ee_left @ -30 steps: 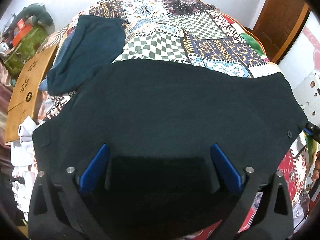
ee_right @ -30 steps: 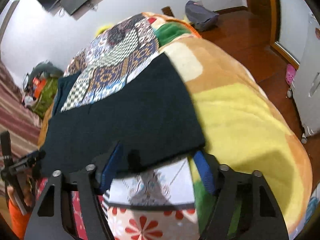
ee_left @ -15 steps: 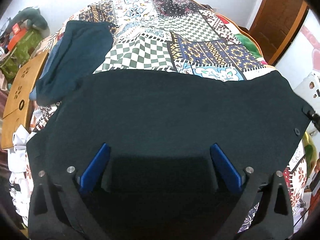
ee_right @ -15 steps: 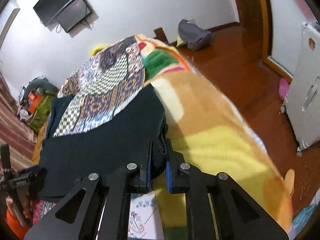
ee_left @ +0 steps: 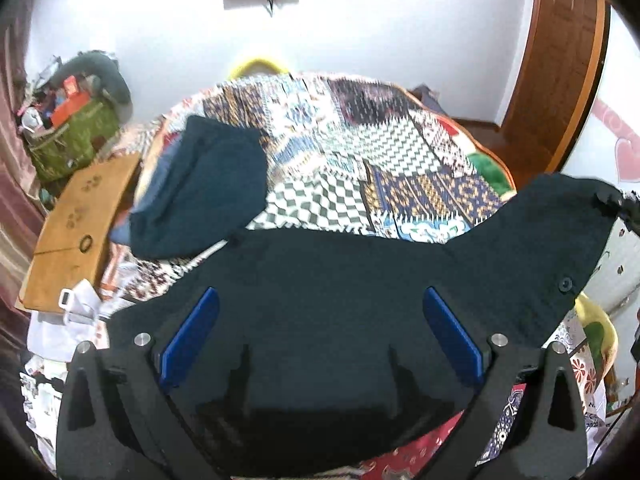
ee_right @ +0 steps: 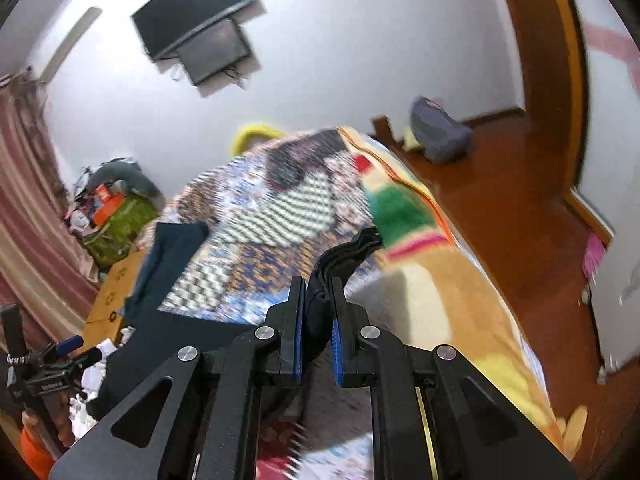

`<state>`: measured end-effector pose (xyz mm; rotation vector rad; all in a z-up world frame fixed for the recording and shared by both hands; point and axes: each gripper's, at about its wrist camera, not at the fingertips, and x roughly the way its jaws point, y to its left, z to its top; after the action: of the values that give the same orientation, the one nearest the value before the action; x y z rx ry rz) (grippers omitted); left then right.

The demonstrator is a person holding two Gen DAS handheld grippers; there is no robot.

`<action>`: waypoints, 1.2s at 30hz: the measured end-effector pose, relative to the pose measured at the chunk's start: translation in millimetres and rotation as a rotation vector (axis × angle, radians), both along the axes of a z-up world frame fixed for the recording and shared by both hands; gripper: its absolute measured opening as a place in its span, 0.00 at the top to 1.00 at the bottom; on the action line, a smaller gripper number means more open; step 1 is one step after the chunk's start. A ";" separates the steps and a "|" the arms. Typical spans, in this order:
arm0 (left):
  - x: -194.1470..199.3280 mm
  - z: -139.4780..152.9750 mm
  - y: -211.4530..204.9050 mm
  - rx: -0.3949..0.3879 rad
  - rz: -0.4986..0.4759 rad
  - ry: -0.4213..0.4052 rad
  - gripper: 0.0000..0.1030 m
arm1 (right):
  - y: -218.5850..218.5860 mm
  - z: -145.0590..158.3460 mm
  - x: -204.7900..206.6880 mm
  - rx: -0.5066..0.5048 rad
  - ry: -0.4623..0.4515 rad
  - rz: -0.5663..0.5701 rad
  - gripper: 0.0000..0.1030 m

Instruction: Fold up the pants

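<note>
Your right gripper (ee_right: 318,312) has its jaws pinching a corner of the dark pants (ee_left: 340,300) above the quilted bed (ee_left: 360,152); your left gripper (ee_left: 320,336) has its jaws spread over the cloth.

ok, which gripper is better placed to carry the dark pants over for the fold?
Right. The right gripper is clamped on the dark pants' corner; the left gripper is open, blue pads apart.

Bright, motion-blurred, fisheye-warped edges
</note>
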<state>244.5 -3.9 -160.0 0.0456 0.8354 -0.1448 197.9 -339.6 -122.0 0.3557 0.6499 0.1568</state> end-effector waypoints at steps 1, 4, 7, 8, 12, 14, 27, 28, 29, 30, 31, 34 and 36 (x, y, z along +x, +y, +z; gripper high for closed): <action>-3.8 3.9 4.4 -0.006 0.000 -0.006 0.00 | 8.2 7.7 3.1 -0.004 -0.016 0.018 0.91; -14.4 12.6 19.2 -0.040 0.011 -0.019 0.00 | 31.9 24.9 14.1 0.007 -0.047 0.073 0.91; -25.0 19.9 33.8 -0.058 0.025 -0.036 0.00 | 62.1 40.5 24.2 -0.018 -0.084 0.127 0.91; -29.3 21.9 38.7 -0.057 0.034 -0.044 0.00 | 71.3 43.7 27.6 -0.025 -0.090 0.145 0.91; -41.6 24.9 52.7 -0.033 0.069 -0.070 0.00 | 117.1 51.4 41.7 -0.043 -0.100 0.235 0.91; -48.3 25.2 59.0 -0.030 0.081 -0.072 0.00 | 141.9 49.8 48.7 -0.043 -0.093 0.286 0.91; -78.8 11.8 92.8 -0.067 0.147 -0.033 0.00 | 284.0 -43.5 30.9 -0.150 0.103 0.624 0.91; -80.3 10.5 94.0 -0.066 0.150 -0.031 0.00 | 288.8 -51.2 27.4 -0.165 0.122 0.642 0.91; -80.8 9.6 94.9 -0.063 0.152 -0.030 0.00 | 291.1 -57.7 24.4 -0.176 0.138 0.657 0.91; -81.5 8.5 95.5 -0.061 0.154 -0.031 0.00 | 293.9 -64.2 21.5 -0.186 0.153 0.670 0.91; -82.8 7.3 95.6 -0.057 0.155 -0.032 0.00 | 296.2 -70.6 18.8 -0.195 0.169 0.683 0.90; -84.0 5.0 93.3 -0.045 0.156 -0.039 0.00 | 299.7 -80.7 8.5 -0.220 0.188 0.703 0.87; -83.4 4.4 90.9 -0.032 0.156 -0.045 0.00 | 300.6 -80.7 5.5 -0.222 0.197 0.722 0.85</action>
<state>161.1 86.9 -155.6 -0.0459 0.7883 -0.0104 203.4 -39.0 -202.7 -0.0943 0.9622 0.7383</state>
